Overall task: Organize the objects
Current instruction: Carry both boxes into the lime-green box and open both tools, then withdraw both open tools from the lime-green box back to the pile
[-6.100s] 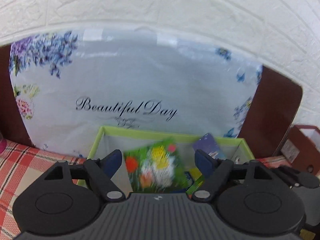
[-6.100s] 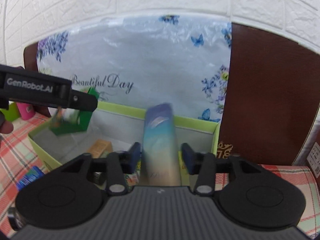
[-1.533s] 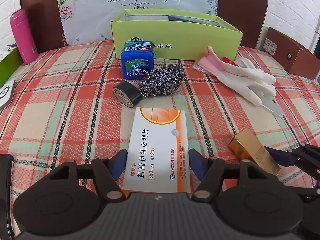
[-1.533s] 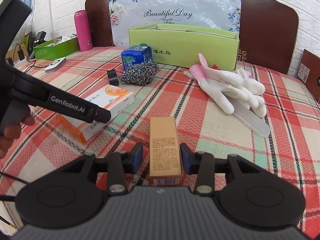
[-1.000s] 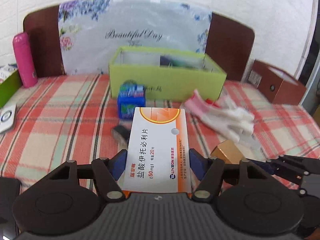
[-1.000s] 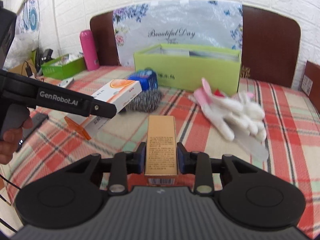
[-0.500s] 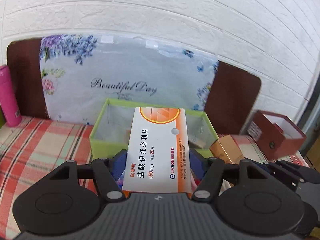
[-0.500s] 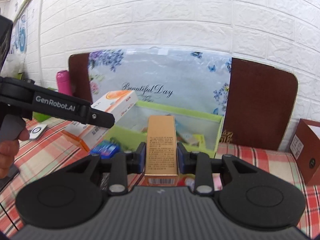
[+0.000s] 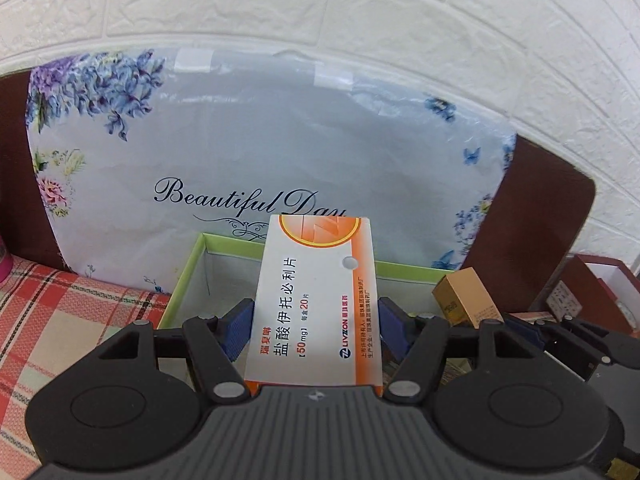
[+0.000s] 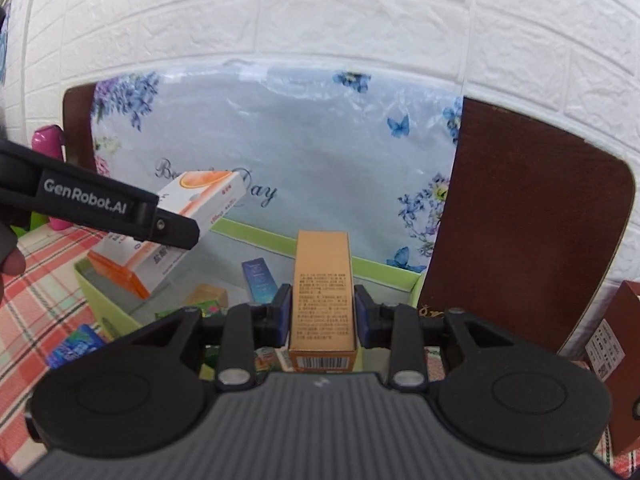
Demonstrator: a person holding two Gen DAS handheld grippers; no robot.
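My left gripper (image 9: 314, 322) is shut on a white and orange medicine box (image 9: 316, 300), held up over the open lime-green box (image 9: 188, 272). The same medicine box (image 10: 188, 220) shows at the left of the right wrist view, above the green box's left end. My right gripper (image 10: 322, 308) is shut on a slim gold carton (image 10: 323, 300), which hangs over the right half of the green box (image 10: 384, 274). That gold carton (image 9: 466, 296) also appears at the right of the left wrist view. Several small packets (image 10: 260, 280) lie inside the green box.
A floral "Beautiful Day" bag (image 9: 248, 152) leans on a brown headboard (image 10: 524, 216) behind the green box, under a white brick wall. A brown box (image 9: 592, 292) stands to the right. A blue tin (image 10: 76, 346) lies on the plaid cloth (image 9: 52, 320); a pink bottle (image 10: 46, 140) stands far left.
Both grippers have carried their boxes up off the plaid cloth and forward to the green box. The glove, scourer and tape have dropped out of view.
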